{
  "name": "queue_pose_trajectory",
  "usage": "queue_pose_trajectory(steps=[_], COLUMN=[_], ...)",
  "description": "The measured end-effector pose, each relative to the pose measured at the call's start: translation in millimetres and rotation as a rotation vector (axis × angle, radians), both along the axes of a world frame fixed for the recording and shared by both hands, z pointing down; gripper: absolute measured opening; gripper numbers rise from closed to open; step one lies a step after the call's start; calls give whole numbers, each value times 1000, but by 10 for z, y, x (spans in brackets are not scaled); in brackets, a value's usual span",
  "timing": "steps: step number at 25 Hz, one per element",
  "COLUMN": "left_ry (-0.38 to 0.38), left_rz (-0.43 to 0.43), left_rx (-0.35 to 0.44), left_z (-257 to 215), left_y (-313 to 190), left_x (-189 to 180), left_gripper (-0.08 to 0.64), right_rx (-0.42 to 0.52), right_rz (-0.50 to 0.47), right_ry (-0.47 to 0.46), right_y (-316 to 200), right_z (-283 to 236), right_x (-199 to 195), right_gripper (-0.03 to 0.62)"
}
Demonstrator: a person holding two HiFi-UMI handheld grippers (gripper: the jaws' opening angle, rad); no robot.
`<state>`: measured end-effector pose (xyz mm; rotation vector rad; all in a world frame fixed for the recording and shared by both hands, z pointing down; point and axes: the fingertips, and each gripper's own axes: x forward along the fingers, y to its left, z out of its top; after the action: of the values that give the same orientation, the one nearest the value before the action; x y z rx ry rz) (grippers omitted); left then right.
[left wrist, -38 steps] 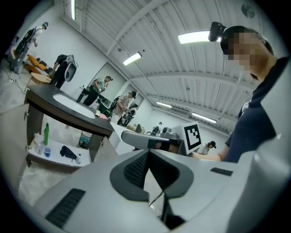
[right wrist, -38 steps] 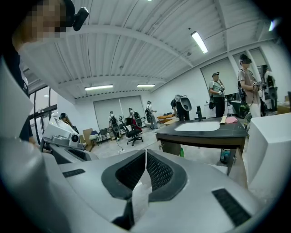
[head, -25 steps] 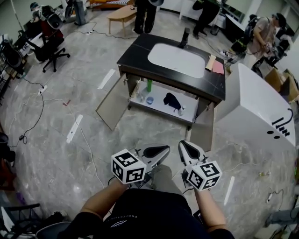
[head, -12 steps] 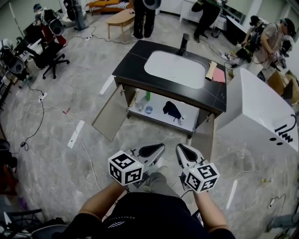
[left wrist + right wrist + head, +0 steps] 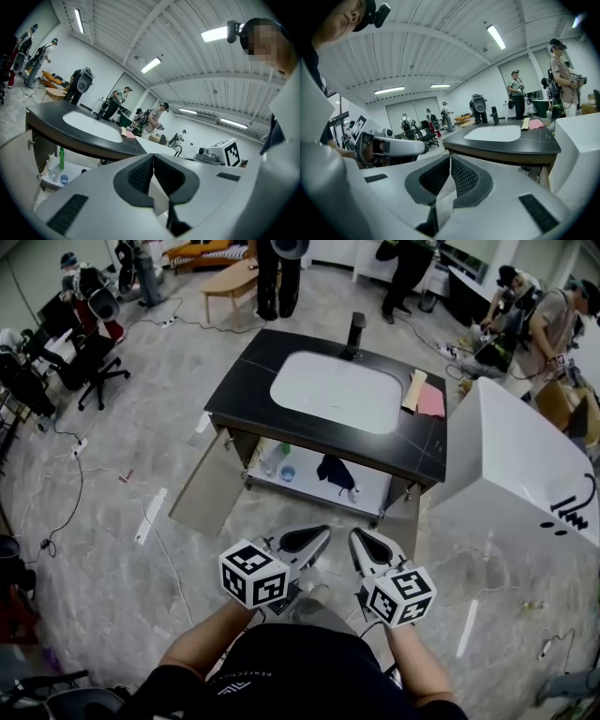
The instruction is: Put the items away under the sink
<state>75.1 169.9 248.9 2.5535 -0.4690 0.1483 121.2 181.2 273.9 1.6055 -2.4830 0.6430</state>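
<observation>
The sink cabinet (image 5: 246, 367) stands with both doors swung wide, the left door (image 5: 200, 487) and the right door (image 5: 405, 521) flanking an open shelf (image 5: 370, 486) beneath the black top. On that shelf, toward the cabinet's left end, a green bottle (image 5: 61, 158) stands upright with a blue cup (image 5: 287, 472) just beside it, and near the shelf's middle lies a dark bundle (image 5: 330, 471) (cloth or a bag, too small to say). Set into the cabinet top is the white basin (image 5: 333, 390), with a dark faucet (image 5: 354, 334) at its far edge; at the top's right end a pink cloth (image 5: 432, 401) lies touching a tan pad (image 5: 413, 390). Both grippers hang in front of the cabinet, well short of its open doors, side by side and pointing toward it. The left gripper (image 5: 314, 537) has its jaws pressed fully together – its own view shows the ribbed pads (image 5: 142, 173) meeting in a single seam, with nothing caught in them. The right gripper (image 5: 364, 540) is the same: jaws closed tight and empty, its pads (image 5: 461, 176) flush against each other. A large white box (image 5: 511, 460) stands just beside the cabinet's right end, and several people stand well beyond the cabinet's far side.
</observation>
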Motion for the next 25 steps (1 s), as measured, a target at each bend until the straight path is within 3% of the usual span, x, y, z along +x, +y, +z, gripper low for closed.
queue_pose_trajectory(steps=[14,25], left_ry=[5,0], left_rz=[0,79], left_rx=[-11,2], left_z=[80,80], left_y=[-565,-1037], left_x=[487,768], left_gripper=[8,8], right_rx=[7,3], right_rz=[43,115], right_ry=[8,19], right_y=[-573,-994], right_z=[55,81], right_x=[556,824], right_gripper=[37,37])
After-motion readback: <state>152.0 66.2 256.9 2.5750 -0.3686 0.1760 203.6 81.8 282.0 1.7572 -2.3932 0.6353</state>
